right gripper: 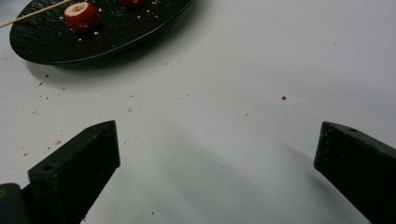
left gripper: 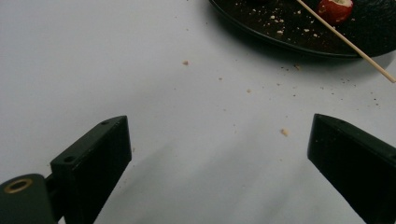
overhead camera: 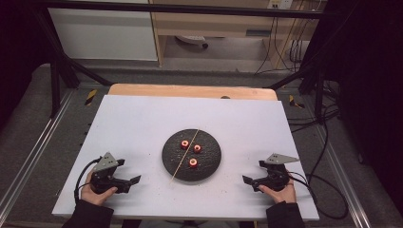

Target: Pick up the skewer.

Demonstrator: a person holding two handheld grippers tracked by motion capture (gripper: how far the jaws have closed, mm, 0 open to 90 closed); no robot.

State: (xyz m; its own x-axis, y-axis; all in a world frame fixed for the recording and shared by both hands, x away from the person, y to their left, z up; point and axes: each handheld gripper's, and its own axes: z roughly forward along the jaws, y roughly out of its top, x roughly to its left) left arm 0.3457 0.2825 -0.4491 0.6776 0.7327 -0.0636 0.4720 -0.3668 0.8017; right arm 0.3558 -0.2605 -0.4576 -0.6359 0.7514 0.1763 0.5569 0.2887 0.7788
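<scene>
A black round plate [overhead camera: 212,157] sits at the middle of the white board. On it lie three red cored fruit pieces [overhead camera: 193,162], and a thin wooden skewer [overhead camera: 185,154] rests across its left half, its near tip past the rim. My left gripper [overhead camera: 129,171] rests at the front left of the plate, open and empty. My right gripper [overhead camera: 254,172] rests at the front right, also open with nothing in it. The left gripper view has the plate [left gripper: 261,21], one fruit piece [left gripper: 335,9] and the skewer [left gripper: 345,39] ahead of my left gripper [left gripper: 219,154]. From my right gripper [right gripper: 217,154], the plate [right gripper: 140,23] and a fruit piece [right gripper: 81,16] lie ahead to the left.
Small crumbs [left gripper: 284,132] dot the white board [overhead camera: 142,123] around the plate. A wooden table edge [overhead camera: 190,90] shows behind the board. Black cables [overhead camera: 323,156] run along the right side, and dark frame bars [overhead camera: 62,66] stand at the far corners.
</scene>
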